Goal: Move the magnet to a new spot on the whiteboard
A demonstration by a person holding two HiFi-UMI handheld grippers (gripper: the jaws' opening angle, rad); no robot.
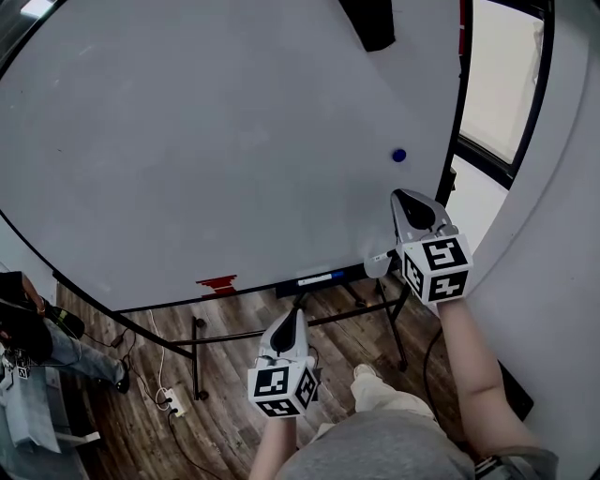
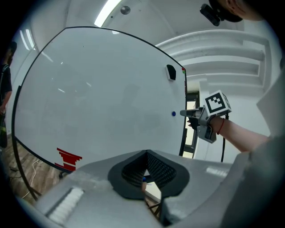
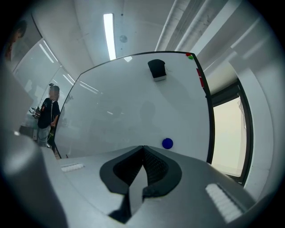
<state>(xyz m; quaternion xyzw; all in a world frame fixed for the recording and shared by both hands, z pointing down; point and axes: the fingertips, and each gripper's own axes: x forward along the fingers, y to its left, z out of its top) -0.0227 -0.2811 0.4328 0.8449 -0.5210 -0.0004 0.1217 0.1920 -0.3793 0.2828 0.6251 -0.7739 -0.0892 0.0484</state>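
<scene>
Grey plastic, two claws: right claw point(image 3: 143, 148) and left claw point(image 2: 146, 152) both closed with nothing in them; blue magnet point(image 3: 167, 143) sits on the whiteboard point(image 1: 206, 141), free of both.

1. My right claw: jaws pressed together and empty, raised toward the board, the magnet just above its tips and apart from them.
2. My left claw: jaws meeting at the tips, also empty, held lower, near the board's bottom edge in the head view.
3. Magnet: stuck near the board's right edge, about mid-height.
4. Board, other items: black eraser point(image 1: 371, 21) at top right, red mark point(image 1: 217, 282) by the lower edge, dark tray point(image 1: 319, 278) beneath it.
5. Surroundings: wooden floor point(image 1: 225, 394), a person point(image 1: 28, 356) at far left, window point(image 1: 502, 84) right of the board.
</scene>
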